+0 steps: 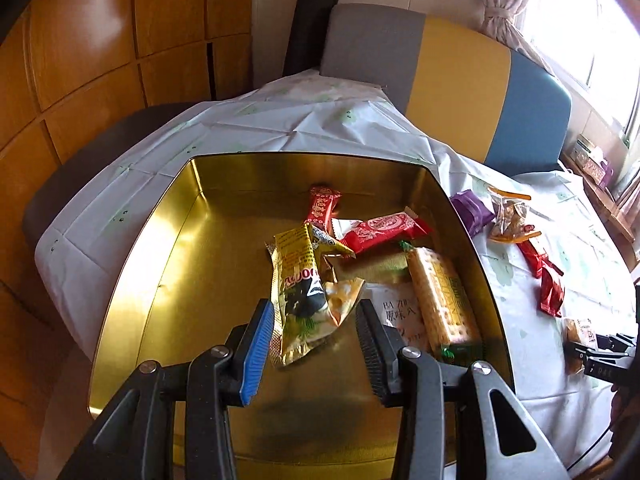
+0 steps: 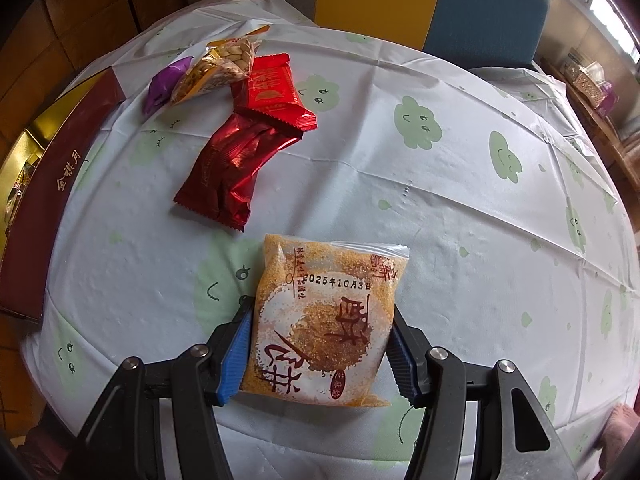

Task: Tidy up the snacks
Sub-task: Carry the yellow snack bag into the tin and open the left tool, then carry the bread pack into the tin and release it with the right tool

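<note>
The left gripper, jaws wide, hangs over the gold tin holding wrapped snacks, while the right gripper brackets the pastry packet on the table, six o'clock of the red packets.

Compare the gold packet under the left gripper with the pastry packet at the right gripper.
The gold packet lies inside the gold tin among other snacks; the pastry packet lies alone on the tablecloth. The gold packet is long, crinkled, opaque foil; the pastry packet is squarish, flat and speckled orange with a date stamp. Both sit between open jaws, the left gripper and the right gripper.
</note>
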`<state>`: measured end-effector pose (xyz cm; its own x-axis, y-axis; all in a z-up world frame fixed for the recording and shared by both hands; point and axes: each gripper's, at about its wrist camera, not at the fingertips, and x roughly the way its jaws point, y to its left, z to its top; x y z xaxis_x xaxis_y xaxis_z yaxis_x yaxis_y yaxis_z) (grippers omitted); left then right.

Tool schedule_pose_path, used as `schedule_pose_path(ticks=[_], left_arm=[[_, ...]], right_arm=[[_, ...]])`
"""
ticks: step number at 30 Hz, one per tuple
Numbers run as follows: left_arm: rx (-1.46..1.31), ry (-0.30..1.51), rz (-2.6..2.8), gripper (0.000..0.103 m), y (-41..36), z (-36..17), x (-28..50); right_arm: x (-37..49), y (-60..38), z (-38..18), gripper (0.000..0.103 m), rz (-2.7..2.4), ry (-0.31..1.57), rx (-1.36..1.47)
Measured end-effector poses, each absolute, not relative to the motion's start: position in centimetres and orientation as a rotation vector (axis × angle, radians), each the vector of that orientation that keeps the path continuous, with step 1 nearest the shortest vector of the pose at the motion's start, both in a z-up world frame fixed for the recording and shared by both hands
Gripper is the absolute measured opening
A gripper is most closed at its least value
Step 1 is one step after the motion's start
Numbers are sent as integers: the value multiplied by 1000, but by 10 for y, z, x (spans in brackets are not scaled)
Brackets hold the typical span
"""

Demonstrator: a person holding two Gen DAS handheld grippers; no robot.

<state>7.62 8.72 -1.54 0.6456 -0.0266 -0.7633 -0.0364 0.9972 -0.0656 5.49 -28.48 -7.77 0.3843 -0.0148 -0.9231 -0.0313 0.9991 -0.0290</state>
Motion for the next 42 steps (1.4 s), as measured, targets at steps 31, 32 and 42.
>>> schedule_pose_path(ticks=[31, 32, 42], left_arm=[[-92, 873, 54, 43, 121, -27, 58], [-96, 874, 58, 43, 122, -28, 58], [-113, 874, 59, 43, 128, -28, 56]], right_arm=[[52, -284, -55, 60, -2, 1137, 21], [52, -281, -49, 60, 9, 1120, 29], [75, -178, 11, 60, 269, 955, -20]])
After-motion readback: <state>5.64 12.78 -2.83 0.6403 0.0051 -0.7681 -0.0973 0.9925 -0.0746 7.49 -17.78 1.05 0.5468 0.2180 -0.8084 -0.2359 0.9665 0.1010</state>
